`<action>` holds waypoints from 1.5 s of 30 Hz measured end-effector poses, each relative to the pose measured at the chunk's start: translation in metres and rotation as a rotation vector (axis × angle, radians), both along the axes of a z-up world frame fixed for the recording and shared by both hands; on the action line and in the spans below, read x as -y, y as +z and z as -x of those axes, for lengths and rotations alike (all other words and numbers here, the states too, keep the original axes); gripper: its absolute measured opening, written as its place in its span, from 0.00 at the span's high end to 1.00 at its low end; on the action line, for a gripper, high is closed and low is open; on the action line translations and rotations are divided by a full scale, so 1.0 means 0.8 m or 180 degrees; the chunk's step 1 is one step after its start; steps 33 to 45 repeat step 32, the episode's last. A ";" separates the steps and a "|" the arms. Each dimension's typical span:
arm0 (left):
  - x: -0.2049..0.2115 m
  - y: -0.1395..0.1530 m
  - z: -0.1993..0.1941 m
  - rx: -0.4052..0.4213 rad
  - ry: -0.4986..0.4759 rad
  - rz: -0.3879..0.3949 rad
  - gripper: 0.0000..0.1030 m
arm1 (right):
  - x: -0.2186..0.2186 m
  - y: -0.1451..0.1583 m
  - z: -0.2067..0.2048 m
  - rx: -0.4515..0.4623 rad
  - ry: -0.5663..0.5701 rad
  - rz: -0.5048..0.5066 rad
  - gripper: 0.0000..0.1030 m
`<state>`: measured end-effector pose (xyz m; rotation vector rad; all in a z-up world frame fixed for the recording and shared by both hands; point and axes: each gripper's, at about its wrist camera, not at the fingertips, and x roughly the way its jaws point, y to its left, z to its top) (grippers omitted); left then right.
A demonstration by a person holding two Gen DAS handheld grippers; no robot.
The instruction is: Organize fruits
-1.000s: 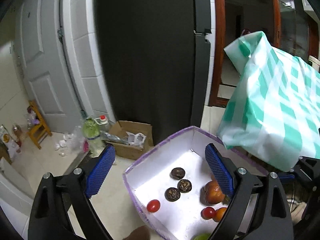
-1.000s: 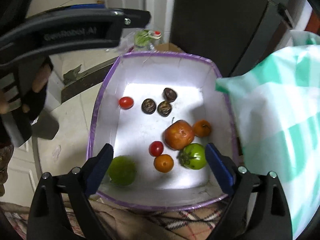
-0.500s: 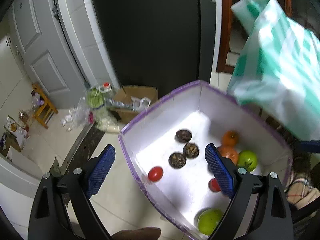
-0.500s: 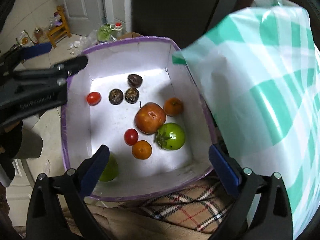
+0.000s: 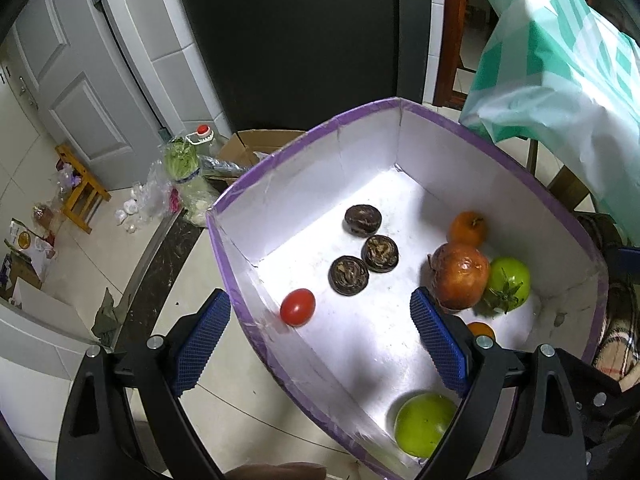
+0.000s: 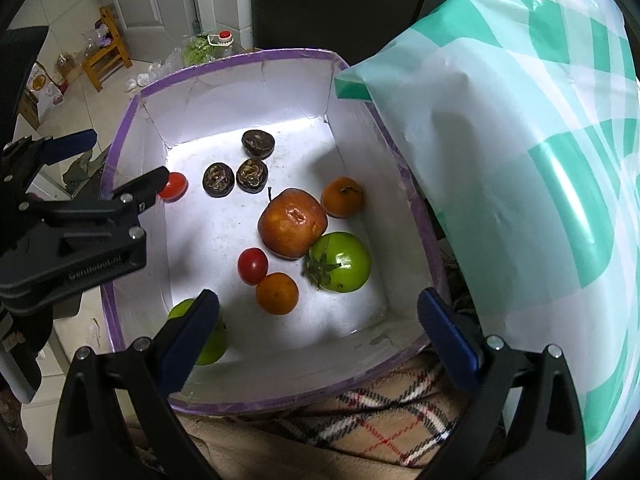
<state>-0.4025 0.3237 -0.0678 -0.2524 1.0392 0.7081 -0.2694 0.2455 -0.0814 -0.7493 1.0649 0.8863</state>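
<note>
A white box with a purple rim [image 6: 124,136] [image 5: 224,216] holds fruit: a large orange-red fruit [image 6: 292,222] [image 5: 460,276], a green tomato [image 6: 342,262] [image 5: 510,280], two oranges [image 6: 277,293] [image 6: 343,196], two small red tomatoes [image 6: 253,265] [image 5: 297,306], three dark round fruits [image 6: 218,179] [image 5: 349,275] and a green apple [image 5: 424,424] [image 6: 214,342]. My left gripper [image 5: 320,340] is open above the box's left wall, its arm visible in the right wrist view [image 6: 120,204]. My right gripper [image 6: 320,336] is open and empty over the box's near end.
A green-and-white checked plastic cloth [image 6: 520,160] [image 5: 560,72] hangs right of the box. A plaid blanket [image 6: 380,416] lies under it. On the floor are a wooden stool [image 5: 80,188], a cardboard box [image 5: 256,148] and a bottle [image 5: 200,140].
Both grippers have moved closer and tilted down over the box, so the fruit looks larger. Both stay open and no fruit has moved.
</note>
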 end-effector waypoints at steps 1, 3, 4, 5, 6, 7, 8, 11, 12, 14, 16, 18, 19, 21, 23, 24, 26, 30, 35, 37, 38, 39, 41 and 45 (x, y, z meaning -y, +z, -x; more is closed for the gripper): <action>0.001 0.000 0.000 -0.0001 -0.0009 0.0002 0.14 | 0.000 -0.001 -0.001 -0.0001 -0.0006 0.0007 0.03; 0.003 0.000 -0.001 0.0006 -0.0024 0.0010 0.14 | 0.000 -0.004 -0.003 -0.0015 -0.0022 0.0022 0.03; 0.002 0.000 -0.002 0.0008 -0.0024 0.0017 0.14 | 0.000 -0.005 -0.004 -0.0033 -0.0031 0.0029 0.03; 0.002 0.000 -0.002 0.0009 -0.0007 0.0019 0.14 | 0.000 -0.006 -0.005 -0.0043 -0.0037 0.0032 0.03; 0.002 0.000 -0.002 0.0014 0.0017 0.0026 0.14 | 0.000 -0.006 -0.006 -0.0048 -0.0041 0.0033 0.03; 0.001 0.000 -0.002 0.0026 0.0033 0.0047 0.14 | 0.000 -0.006 -0.006 -0.0047 -0.0043 0.0031 0.03; -0.001 -0.001 -0.001 0.0042 0.0039 0.0087 0.14 | 0.000 -0.006 -0.006 -0.0044 -0.0035 0.0031 0.03; -0.003 -0.002 0.000 0.0021 0.0039 0.0112 0.14 | -0.002 -0.007 -0.007 -0.0039 -0.0028 0.0030 0.03; -0.003 -0.003 0.000 0.0010 0.0034 0.0106 0.14 | -0.003 -0.006 -0.007 -0.0040 -0.0028 0.0030 0.03; -0.003 -0.003 -0.001 0.0010 0.0028 0.0132 0.14 | -0.003 -0.006 -0.007 -0.0044 -0.0023 0.0027 0.03; -0.003 -0.003 -0.001 0.0013 0.0024 0.0135 0.14 | -0.004 -0.006 -0.007 -0.0045 -0.0023 0.0024 0.03; -0.003 -0.003 -0.001 0.0011 0.0022 0.0117 0.14 | -0.004 -0.006 -0.007 -0.0046 -0.0027 0.0025 0.03; -0.002 -0.003 0.000 0.0022 0.0016 0.0111 0.14 | -0.004 -0.006 -0.007 -0.0047 -0.0030 0.0027 0.03; -0.001 -0.002 0.002 0.0056 0.0041 0.0048 0.14 | -0.004 -0.007 -0.007 -0.0047 -0.0030 0.0027 0.03; 0.002 0.000 0.002 0.0049 0.0048 -0.0076 0.14 | -0.005 -0.006 -0.007 -0.0050 -0.0030 0.0026 0.03; 0.004 -0.001 0.001 0.0008 0.0038 -0.0140 0.14 | -0.005 -0.006 -0.007 -0.0050 -0.0031 0.0026 0.03; 0.003 -0.002 -0.002 -0.0031 0.0028 -0.0123 0.14 | -0.006 -0.006 -0.007 -0.0049 -0.0024 0.0024 0.03; -0.006 -0.004 -0.002 -0.0022 0.0070 0.0035 0.14 | -0.004 -0.006 -0.006 -0.0050 -0.0016 0.0017 0.03; -0.008 -0.005 -0.001 -0.0032 0.0084 0.0052 0.14 | -0.004 -0.007 -0.006 -0.0055 -0.0016 0.0017 0.03; -0.008 -0.005 -0.001 -0.0032 0.0084 0.0052 0.14 | -0.004 -0.007 -0.006 -0.0055 -0.0016 0.0017 0.03; -0.008 -0.005 -0.001 -0.0032 0.0084 0.0052 0.14 | -0.004 -0.007 -0.006 -0.0055 -0.0016 0.0017 0.03; -0.008 -0.005 -0.001 -0.0032 0.0084 0.0052 0.14 | -0.004 -0.007 -0.006 -0.0055 -0.0016 0.0017 0.03; -0.008 -0.005 -0.001 -0.0032 0.0084 0.0052 0.14 | -0.004 -0.007 -0.006 -0.0055 -0.0016 0.0017 0.03; -0.008 -0.005 -0.001 -0.0032 0.0084 0.0052 0.14 | -0.004 -0.007 -0.006 -0.0055 -0.0016 0.0017 0.03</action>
